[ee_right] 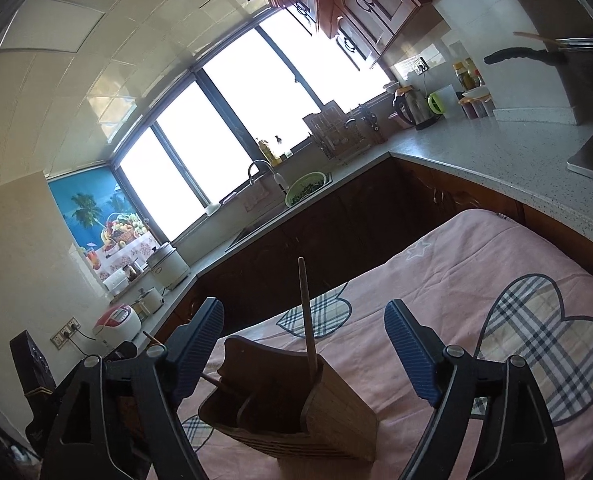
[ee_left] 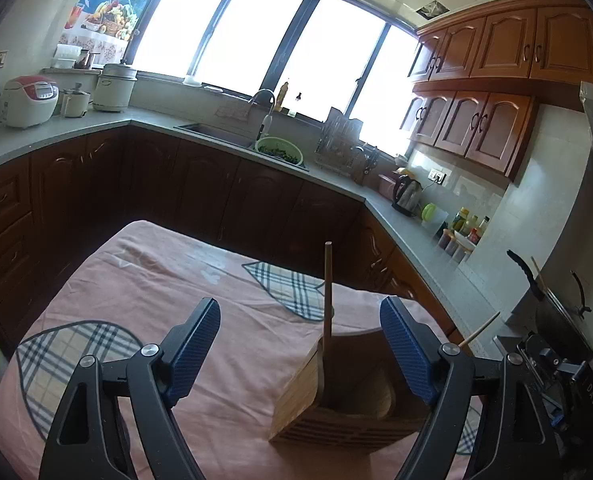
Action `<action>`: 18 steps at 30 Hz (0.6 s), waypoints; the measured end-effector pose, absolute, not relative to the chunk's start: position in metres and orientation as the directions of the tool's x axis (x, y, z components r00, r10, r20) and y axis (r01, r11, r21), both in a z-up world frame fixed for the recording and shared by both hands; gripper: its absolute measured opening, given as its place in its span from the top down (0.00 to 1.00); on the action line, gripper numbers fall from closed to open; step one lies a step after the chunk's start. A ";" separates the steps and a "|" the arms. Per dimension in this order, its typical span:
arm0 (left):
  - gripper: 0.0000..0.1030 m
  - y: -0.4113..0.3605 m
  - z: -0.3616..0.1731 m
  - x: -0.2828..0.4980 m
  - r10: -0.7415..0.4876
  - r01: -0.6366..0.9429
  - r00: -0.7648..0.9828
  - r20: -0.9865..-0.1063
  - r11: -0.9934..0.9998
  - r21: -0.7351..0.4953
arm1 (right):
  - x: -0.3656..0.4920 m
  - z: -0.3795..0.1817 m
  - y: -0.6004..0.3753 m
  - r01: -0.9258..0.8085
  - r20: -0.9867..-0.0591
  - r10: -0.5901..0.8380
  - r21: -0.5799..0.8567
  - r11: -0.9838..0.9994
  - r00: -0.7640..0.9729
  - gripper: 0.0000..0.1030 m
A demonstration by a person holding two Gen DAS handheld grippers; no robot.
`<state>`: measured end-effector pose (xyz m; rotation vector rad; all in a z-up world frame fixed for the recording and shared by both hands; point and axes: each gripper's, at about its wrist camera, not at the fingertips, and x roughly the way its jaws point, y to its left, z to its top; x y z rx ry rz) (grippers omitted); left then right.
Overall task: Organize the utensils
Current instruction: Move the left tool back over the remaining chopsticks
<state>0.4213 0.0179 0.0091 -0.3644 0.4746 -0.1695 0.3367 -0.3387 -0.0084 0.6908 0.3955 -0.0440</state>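
Left wrist view: left gripper [ee_left: 300, 340] wide open, empty; wooden utensil holder [ee_left: 336, 404] stands on the pink-clothed surface [ee_left: 176, 280], one upright wooden utensil [ee_left: 327, 292] in it. Right gripper [ee_right: 304, 344] likewise spread, holding nothing, holder just ahead. Risk: a finger [ee_right: 410, 350] could clip the tall handle or rim and tip the holder.
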 end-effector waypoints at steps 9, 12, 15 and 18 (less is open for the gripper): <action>0.16 0.032 -0.005 0.343 -0.242 0.056 0.809 -0.536 0.939 -0.340 | 0.276 -0.017 -0.323 0.183 -0.432 0.128 0.609 0.772 0.893 0.14; 0.16 0.033 0.002 0.320 -0.245 0.059 0.789 -0.564 0.943 -0.327 | 0.256 -0.018 -0.317 0.193 -0.455 0.131 0.598 0.778 0.881 0.14; 0.16 0.036 0.005 0.298 -0.252 0.055 0.772 -0.583 0.941 -0.334 | 0.237 -0.017 -0.312 0.199 -0.473 0.130 0.582 0.788 0.871 0.14; 0.16 0.040 0.009 0.277 -0.251 0.053 0.765 -0.593 0.942 -0.331 | 0.219 -0.016 -0.306 0.201 -0.494 0.127 0.557 0.806 0.860 0.14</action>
